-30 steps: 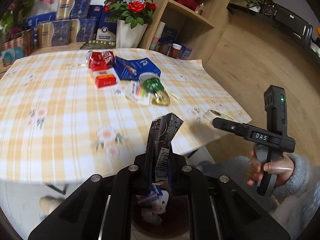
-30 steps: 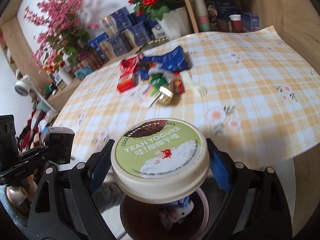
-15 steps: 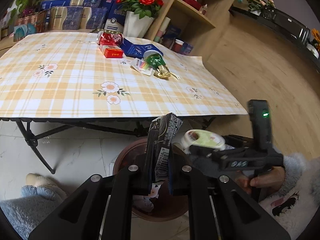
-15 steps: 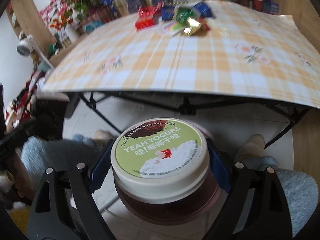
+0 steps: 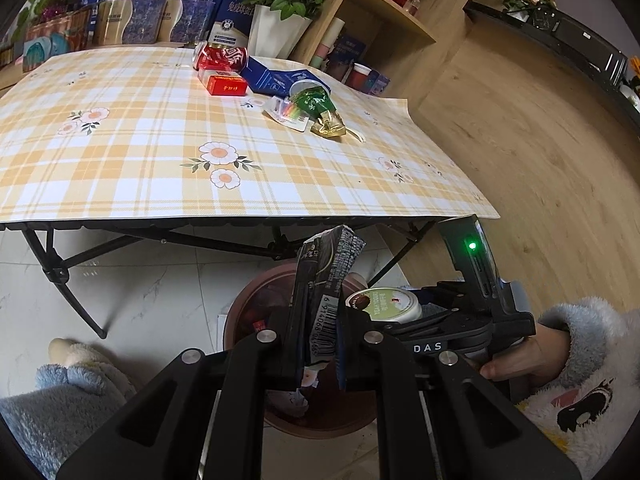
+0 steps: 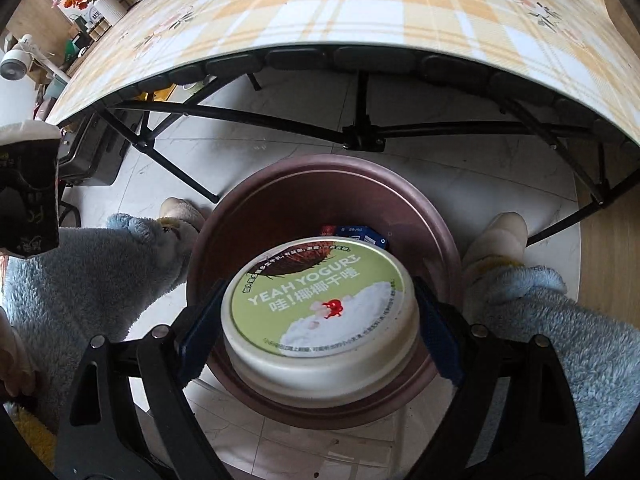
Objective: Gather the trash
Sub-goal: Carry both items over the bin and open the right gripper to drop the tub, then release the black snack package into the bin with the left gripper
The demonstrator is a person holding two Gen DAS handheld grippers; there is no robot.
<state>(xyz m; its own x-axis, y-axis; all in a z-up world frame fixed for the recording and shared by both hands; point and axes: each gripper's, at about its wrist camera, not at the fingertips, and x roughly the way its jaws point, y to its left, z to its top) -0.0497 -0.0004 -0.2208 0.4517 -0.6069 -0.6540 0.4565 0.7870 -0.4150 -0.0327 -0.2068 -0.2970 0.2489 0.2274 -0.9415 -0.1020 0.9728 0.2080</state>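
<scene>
Tabletop (image 5: pixel 120 152) stretches across the far side, a clump of wrappers and a red can (image 5: pixel 221 56) waiting at its far edge; below the near edge sits the brown bin (image 6: pixel 320 184) on the floor, some scraps inside — that's the drop spot; right tool (image 6: pixel 318 316) hangs straight over it, spread wide yet clamped on the yogurt tub (image 6: pixel 320 300), lid up, likely for a clean release; left tool (image 5: pixel 318 344), pressed together on a dark flattened carton (image 5: pixel 326 276), hovers just left, queued.

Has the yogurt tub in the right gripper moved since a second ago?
Yes. The yogurt tub has come down from above the table to over the bin.
</scene>
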